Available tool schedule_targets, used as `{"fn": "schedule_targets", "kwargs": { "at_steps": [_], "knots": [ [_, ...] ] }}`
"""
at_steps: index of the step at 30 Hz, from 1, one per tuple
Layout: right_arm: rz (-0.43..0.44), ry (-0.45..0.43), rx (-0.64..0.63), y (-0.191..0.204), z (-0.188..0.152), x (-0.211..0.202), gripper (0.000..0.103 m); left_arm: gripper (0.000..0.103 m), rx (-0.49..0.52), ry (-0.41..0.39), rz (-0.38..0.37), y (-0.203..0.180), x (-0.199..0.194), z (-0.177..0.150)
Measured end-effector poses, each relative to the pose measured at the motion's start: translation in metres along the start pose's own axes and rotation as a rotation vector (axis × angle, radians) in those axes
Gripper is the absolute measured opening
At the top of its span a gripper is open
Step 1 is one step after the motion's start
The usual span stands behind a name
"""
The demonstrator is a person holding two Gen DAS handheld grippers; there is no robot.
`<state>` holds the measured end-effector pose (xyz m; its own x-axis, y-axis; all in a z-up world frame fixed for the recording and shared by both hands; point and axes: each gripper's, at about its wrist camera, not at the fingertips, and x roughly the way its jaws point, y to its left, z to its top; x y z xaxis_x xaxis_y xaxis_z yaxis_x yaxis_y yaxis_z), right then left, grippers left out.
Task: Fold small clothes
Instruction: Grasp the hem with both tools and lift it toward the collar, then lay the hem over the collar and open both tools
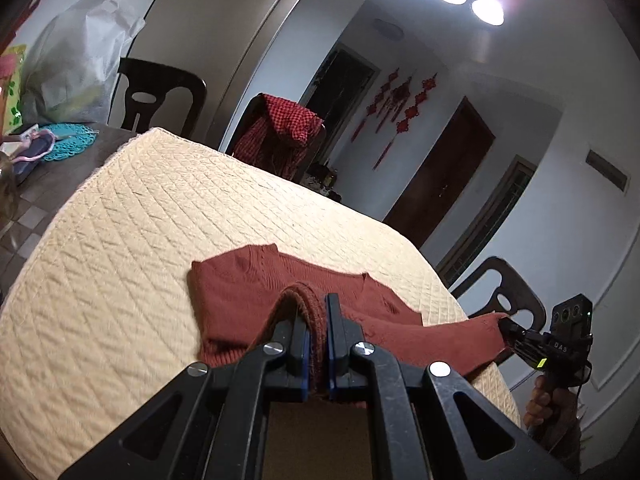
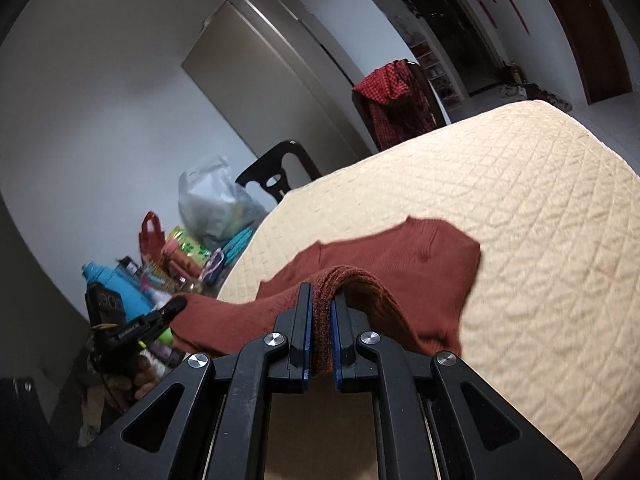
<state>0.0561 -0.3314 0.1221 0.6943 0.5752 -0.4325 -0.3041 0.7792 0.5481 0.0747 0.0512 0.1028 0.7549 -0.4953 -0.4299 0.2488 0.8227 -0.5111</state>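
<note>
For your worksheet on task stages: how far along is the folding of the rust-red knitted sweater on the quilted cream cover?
Done: the rust-red knitted sweater lies on the quilted cream cover, sleeves seemingly tucked in. In hand: the left gripper and right gripper are each shut on its ribbed hem, lifted off the cover. Left: carry the hem to the neckline, lay it flat, release.

We read little here. On the right gripper (image 1: 505,325), seen from the left wrist, pale letters look like "DAS". On the left gripper (image 2: 176,305), seen from the right wrist, white lettering is too blurred to read.
</note>
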Motion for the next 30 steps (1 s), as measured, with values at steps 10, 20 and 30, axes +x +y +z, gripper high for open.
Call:
{"fn": "schedule_targets", "kwargs": {
  "at_steps": [10,20,30],
  "knots": [
    [-0.047,0.093,0.067,-0.031,0.037,0.069,0.007,0.007,-0.057,0.091,0.047,0.029,0.08,0.036],
    [-0.11,0.206,0.297,-0.107,0.033,0.125,0.008,0.008,-0.149,0.259,0.116,0.077,0.155,0.022],
    [-0.144,0.199,0.325,-0.114,0.05,0.14,0.021,0.011,-0.192,0.283,0.086,0.082,0.174,0.037]
  ]
}}
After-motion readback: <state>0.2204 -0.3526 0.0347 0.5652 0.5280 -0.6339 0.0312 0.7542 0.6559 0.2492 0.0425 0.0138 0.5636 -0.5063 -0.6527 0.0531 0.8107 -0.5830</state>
